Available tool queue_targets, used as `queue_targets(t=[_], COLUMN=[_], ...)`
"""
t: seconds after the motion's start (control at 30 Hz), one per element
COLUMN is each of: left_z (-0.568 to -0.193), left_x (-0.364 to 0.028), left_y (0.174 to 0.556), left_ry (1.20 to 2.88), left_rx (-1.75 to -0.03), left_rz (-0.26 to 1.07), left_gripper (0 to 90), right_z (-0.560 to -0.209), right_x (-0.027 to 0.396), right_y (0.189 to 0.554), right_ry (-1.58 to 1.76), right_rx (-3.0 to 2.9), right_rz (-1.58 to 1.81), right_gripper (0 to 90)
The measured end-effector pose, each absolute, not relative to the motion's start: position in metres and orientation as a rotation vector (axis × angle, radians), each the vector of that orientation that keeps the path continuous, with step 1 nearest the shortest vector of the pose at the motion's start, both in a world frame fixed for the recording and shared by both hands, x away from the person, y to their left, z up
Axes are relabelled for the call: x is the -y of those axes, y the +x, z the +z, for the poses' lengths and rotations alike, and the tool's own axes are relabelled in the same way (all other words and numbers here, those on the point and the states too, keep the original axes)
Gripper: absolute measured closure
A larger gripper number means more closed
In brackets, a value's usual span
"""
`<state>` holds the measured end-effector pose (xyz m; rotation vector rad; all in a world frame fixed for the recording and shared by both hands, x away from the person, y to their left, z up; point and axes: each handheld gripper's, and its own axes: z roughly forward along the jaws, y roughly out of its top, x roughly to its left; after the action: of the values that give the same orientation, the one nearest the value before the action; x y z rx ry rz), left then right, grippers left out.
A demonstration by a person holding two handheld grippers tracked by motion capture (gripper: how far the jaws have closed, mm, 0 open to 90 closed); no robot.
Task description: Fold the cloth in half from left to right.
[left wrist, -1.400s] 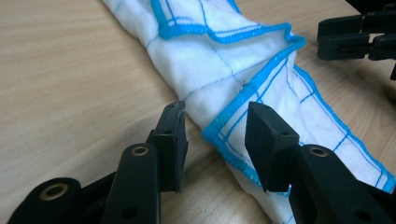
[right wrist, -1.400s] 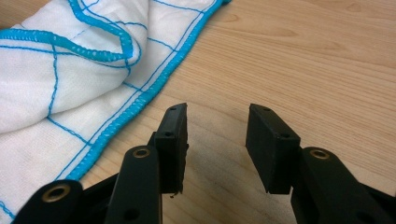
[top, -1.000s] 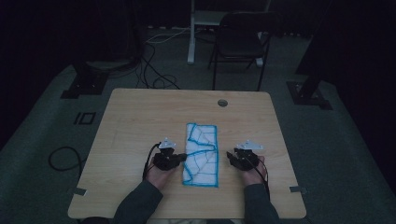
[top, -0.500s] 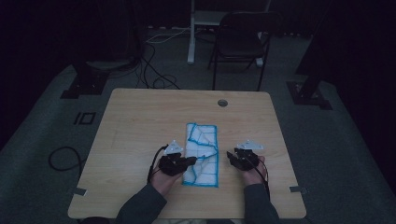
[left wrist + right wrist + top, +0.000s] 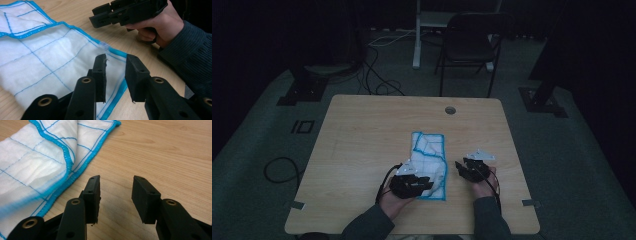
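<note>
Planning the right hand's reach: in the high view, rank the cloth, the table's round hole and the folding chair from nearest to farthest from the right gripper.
1. Cloth, just left of the right gripper.
2. Round hole, at the table's far edge.
3. Folding chair, beyond the table on the floor.

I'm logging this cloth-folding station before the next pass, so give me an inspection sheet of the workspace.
Surface: light wooden table, with a round grommet hole near the far edge.
Job's things: white cloth with blue edging and grid lines, folded, lying flat mid-table.
Clutter: nothing seen on the table.
Grippers: left gripper over the cloth's near corner, jaws just opened, nothing pinched between them; right gripper open above bare wood beside the cloth.
Cables: a black cable trails from the left gripper; loose cables on the floor beyond the table.
Surroundings: dark room, black chair behind the table, grey floor.
</note>
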<state>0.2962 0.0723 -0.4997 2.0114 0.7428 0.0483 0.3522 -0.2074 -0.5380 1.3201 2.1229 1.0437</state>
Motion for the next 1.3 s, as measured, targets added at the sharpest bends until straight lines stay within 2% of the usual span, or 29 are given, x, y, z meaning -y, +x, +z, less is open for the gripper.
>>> queue_targets(t=[0.27, 0.47, 0.63, 1.17, 1.3], left_z=[-0.517, -0.528, -0.534, -0.539, -0.540], left_x=[-0.097, -0.097, -0.098, -0.107, -0.107], left_y=[0.299, 0.300, 0.300, 0.302, 0.301], left_ry=[2.046, 2.098, 2.114, 2.120, 2.123], left_rx=[-0.864, -0.869, -0.896, -0.981, -0.981], left_rz=[0.131, 0.202, 0.232, 0.254, 0.258], left_gripper=[69.6, 64.3, 64.5, 89.0, 90.0], right_z=[-0.529, -0.520, -0.513, -0.506, -0.511], right_x=[0.195, 0.179, 0.165, 0.100, 0.083], right_y=[0.350, 0.351, 0.356, 0.392, 0.402], right_ry=[1.235, 1.151, 1.097, 0.909, 0.863], right_rx=[-2.136, -2.167, -2.191, -2.308, -2.349], right_rz=[1.115, 1.148, 1.168, 1.136, 1.091], right_gripper=[58.7, 58.7, 58.8, 59.7, 60.0])
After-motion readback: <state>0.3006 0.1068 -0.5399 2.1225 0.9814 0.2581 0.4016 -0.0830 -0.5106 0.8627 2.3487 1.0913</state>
